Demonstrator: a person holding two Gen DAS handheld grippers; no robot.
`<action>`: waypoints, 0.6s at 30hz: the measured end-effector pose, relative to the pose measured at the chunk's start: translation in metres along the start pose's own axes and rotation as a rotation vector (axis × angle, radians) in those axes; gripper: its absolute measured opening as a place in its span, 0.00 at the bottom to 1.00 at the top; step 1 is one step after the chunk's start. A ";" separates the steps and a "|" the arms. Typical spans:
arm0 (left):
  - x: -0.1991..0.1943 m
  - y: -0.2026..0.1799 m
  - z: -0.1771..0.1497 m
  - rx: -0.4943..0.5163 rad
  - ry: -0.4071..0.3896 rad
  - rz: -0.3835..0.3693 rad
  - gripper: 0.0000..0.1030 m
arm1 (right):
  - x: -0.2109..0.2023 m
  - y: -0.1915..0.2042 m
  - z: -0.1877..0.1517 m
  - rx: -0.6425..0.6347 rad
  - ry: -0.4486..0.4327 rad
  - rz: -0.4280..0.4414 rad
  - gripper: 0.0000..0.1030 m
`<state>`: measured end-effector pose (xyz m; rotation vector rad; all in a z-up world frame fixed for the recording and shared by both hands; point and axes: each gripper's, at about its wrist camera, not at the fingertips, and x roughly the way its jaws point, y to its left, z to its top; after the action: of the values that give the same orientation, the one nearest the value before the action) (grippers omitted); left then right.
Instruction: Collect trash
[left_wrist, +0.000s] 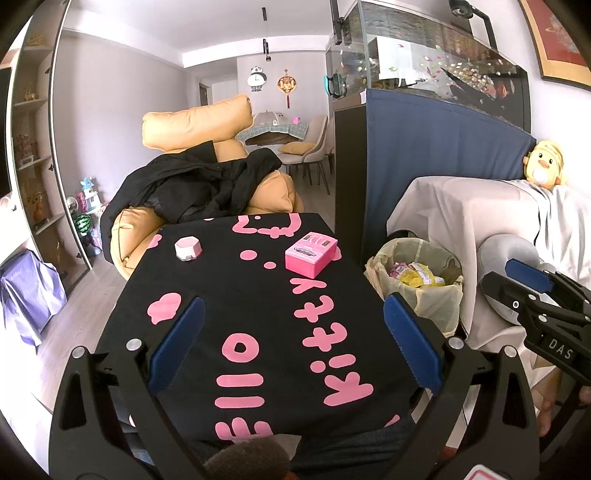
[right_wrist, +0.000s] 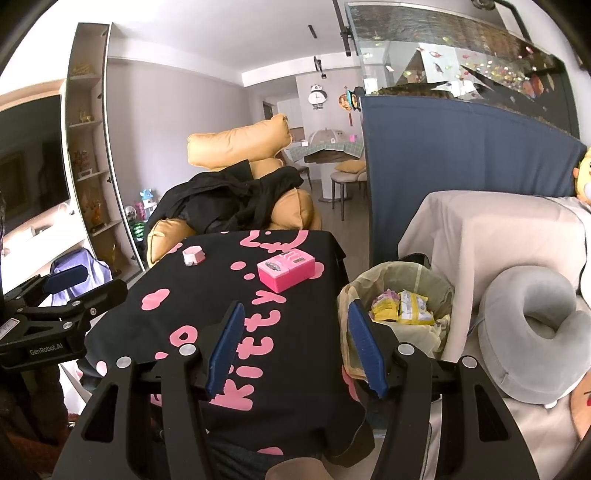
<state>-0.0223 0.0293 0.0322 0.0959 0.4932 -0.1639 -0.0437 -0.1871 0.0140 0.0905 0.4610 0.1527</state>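
Note:
A bin lined with a yellowish bag (left_wrist: 421, 284) (right_wrist: 399, 299) stands on the floor right of the table and holds yellow and pink wrappers (right_wrist: 402, 308). A table with a black cloth with pink lettering (left_wrist: 258, 314) (right_wrist: 240, 306) carries a pink box (left_wrist: 311, 253) (right_wrist: 286, 273) and a small white-pink hexagonal case (left_wrist: 189, 249) (right_wrist: 193, 255). My left gripper (left_wrist: 291, 328) is open and empty above the near part of the table. My right gripper (right_wrist: 295, 332) is open and empty above the table's right edge, next to the bin; it also shows in the left wrist view (left_wrist: 532, 284).
An orange armchair with black clothes (left_wrist: 199, 184) stands behind the table. A blue-draped fish tank cabinet (left_wrist: 436, 155) is at the back right. A sofa under a pale cover (right_wrist: 498, 236) with a grey neck pillow (right_wrist: 535, 328) lies to the right. Shelves (left_wrist: 33, 147) line the left wall.

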 end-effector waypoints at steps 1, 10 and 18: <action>0.000 0.001 0.000 -0.001 0.001 0.001 0.90 | 0.000 0.000 0.000 0.001 0.000 0.001 0.54; 0.000 0.000 0.000 -0.001 0.001 0.000 0.90 | 0.000 0.000 0.000 0.002 0.000 0.001 0.54; 0.000 -0.001 0.000 -0.001 0.002 0.000 0.90 | 0.000 0.001 0.000 0.003 0.002 0.003 0.54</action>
<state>-0.0228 0.0283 0.0319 0.0951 0.4949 -0.1638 -0.0439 -0.1864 0.0136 0.0944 0.4627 0.1545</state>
